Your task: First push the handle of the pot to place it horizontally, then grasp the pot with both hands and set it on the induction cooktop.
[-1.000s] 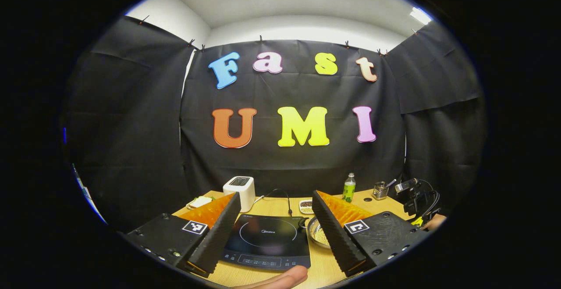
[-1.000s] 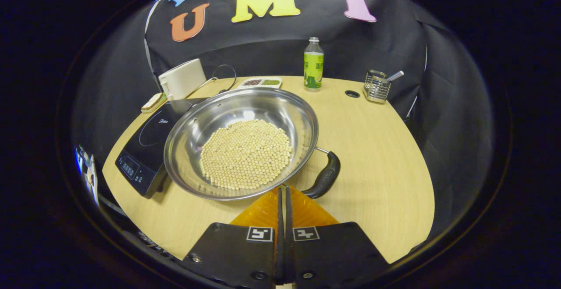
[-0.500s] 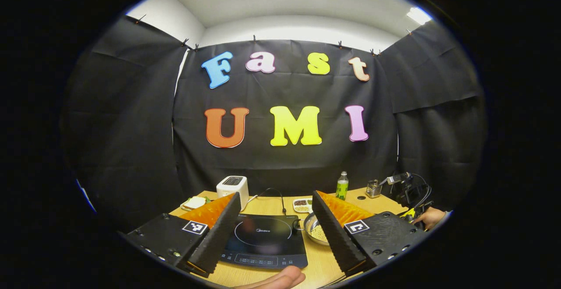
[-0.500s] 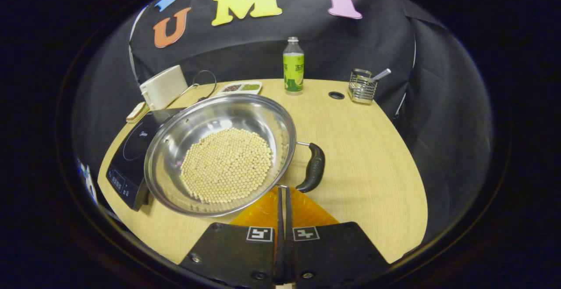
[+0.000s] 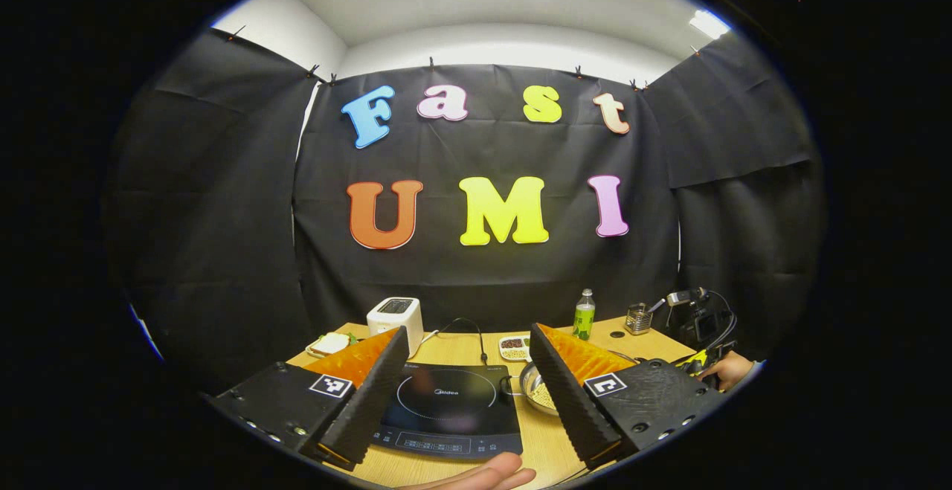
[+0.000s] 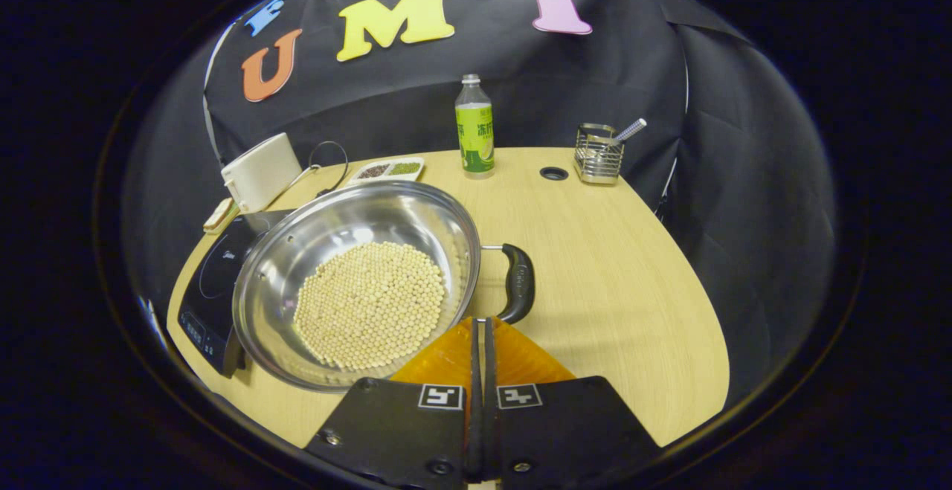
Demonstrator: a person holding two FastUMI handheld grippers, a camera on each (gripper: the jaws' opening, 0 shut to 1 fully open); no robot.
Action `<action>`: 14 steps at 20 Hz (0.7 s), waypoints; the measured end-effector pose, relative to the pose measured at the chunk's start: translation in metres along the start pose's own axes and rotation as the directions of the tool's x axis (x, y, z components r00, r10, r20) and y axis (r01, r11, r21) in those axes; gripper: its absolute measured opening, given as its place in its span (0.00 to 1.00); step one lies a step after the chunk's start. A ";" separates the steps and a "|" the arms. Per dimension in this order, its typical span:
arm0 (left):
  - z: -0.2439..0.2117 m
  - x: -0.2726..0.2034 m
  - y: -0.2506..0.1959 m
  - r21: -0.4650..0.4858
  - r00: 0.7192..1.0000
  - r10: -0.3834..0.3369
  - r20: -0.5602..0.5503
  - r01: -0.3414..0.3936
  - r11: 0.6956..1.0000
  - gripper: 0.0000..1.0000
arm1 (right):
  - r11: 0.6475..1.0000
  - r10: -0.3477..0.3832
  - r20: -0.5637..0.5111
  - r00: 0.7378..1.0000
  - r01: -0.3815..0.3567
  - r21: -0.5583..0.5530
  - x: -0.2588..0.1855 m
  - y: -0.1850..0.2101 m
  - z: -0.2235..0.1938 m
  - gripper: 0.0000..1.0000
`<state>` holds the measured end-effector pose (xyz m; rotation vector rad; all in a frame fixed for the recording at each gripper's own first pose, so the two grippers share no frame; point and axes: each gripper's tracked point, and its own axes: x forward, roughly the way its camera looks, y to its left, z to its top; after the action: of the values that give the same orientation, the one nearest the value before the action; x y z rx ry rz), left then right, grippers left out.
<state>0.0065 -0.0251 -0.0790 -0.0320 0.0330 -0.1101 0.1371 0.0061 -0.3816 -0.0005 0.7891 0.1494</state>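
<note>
Right gripper view: right gripper point(image 6: 480, 326) at 6 o'clock, fingers pressed flat together, nothing between them, tips right at the near rim of the pot point(image 6: 357, 282), just beside the lower end of the pot handle point(image 6: 518, 282); contact cannot be told. Pot is steel, wide and shallow, with a layer of pale round beans point(image 6: 370, 304) in the bottom. It sits on the table point(image 6: 617, 289) left of centre, its 9 o'clock edge overlapping the induction cooktop point(image 6: 204, 289). Black handle sticks out at the pot's 3 o'clock side, curving down toward 6. Far edge of the table: white toaster point(image 6: 260, 172) at 10 o'clock, small divided tray point(image 6: 388, 169) near 11, green-label bottle point(image 6: 474, 127) at 12, wire holder point(image 6: 597, 152) with a utensil at 1, round hole in the tabletop between bottle and holder.

Left gripper view: left gripper point(image 5: 470, 341) held high, fingers spread wide, gripping nothing. Cooktop point(image 5: 446, 408) lies between them at 6 o'clock, bare glass top, pot point(image 5: 539, 393) partly hidden behind the finger on the 5 o'clock side. Toaster point(image 5: 396, 315), bottle point(image 5: 584, 314) and holder point(image 5: 638, 318) along the back. The other gripper's rig point(image 5: 703, 323) with cables at 4 o'clock, a hand point(image 5: 729, 368) on it. Fingertips of a hand point(image 5: 483, 475) at the very bottom edge.
</note>
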 end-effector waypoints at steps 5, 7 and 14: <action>-0.018 0.036 -0.015 -0.023 0.997 -0.034 -0.067 0.032 0.999 0.97 | 0.999 0.019 -0.003 1.000 -0.019 0.029 -0.005 -0.008 0.003 0.04; -0.028 0.050 -0.020 -0.018 0.995 -0.040 -0.094 0.038 0.999 0.98 | 0.999 0.018 0.026 1.000 -0.018 0.031 -0.012 -0.014 0.011 0.04; -0.075 0.094 -0.042 -0.014 0.971 -0.080 -0.225 0.079 0.997 0.98 | 1.000 0.005 0.100 0.995 -0.007 0.022 -0.037 -0.029 0.035 0.67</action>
<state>0.0925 -0.0797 -0.1557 -0.0254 0.2592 -0.1940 0.1400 -0.0260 -0.3326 0.0300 0.6907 0.1449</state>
